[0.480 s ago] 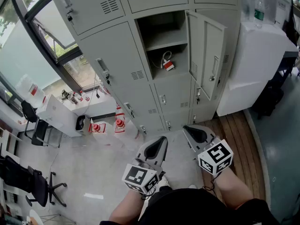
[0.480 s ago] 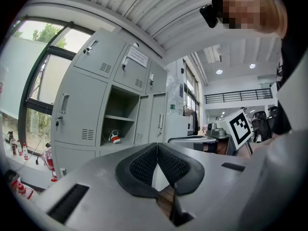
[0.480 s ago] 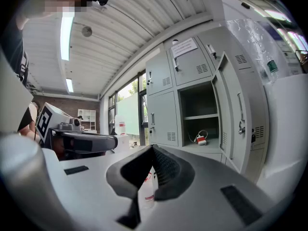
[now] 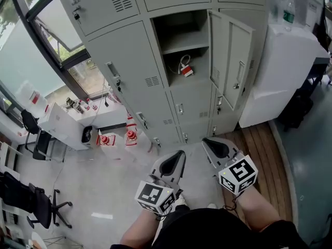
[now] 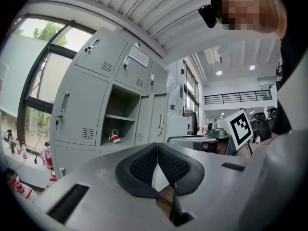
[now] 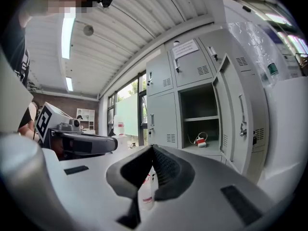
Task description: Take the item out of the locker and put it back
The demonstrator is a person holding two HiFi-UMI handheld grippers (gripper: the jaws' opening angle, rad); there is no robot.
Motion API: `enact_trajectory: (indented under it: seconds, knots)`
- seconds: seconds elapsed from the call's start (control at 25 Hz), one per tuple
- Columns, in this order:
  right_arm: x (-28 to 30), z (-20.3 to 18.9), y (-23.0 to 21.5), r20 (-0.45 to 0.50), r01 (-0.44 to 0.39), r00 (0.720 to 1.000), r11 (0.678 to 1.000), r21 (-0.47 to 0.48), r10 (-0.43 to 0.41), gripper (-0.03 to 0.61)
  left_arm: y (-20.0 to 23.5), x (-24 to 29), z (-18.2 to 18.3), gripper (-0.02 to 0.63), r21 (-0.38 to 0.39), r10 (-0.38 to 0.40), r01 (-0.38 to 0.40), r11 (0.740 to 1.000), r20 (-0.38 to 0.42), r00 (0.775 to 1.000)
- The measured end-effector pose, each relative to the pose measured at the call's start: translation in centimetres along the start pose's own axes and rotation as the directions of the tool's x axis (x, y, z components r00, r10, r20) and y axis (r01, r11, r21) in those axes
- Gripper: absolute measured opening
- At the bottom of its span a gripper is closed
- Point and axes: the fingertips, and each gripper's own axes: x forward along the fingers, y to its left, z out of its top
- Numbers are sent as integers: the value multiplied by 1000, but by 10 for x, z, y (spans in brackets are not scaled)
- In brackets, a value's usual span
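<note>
A grey locker stands ahead with one compartment's door swung open to the right. On that compartment's floor, under a shelf, lies a small red and white item with a white cord. My left gripper and my right gripper are held low in front of the person, well short of the locker. Both are shut, pads together, with nothing between them.
A white cabinet with bottles on top stands right of the open door. Left of the locker, under a window, are a low white table and red and white bottles. Black office chairs stand at far left.
The view has shifted very slightly; the grippers and the item have not moved.
</note>
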Motion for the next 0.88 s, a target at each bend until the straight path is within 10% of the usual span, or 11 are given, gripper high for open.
enact_trajectory:
  seconds: [0.88]
  knots:
    - [102, 9, -10, -12, 92, 996, 996, 18, -91, 52, 94, 17, 5, 17, -19, -96, 96, 995, 1, 995]
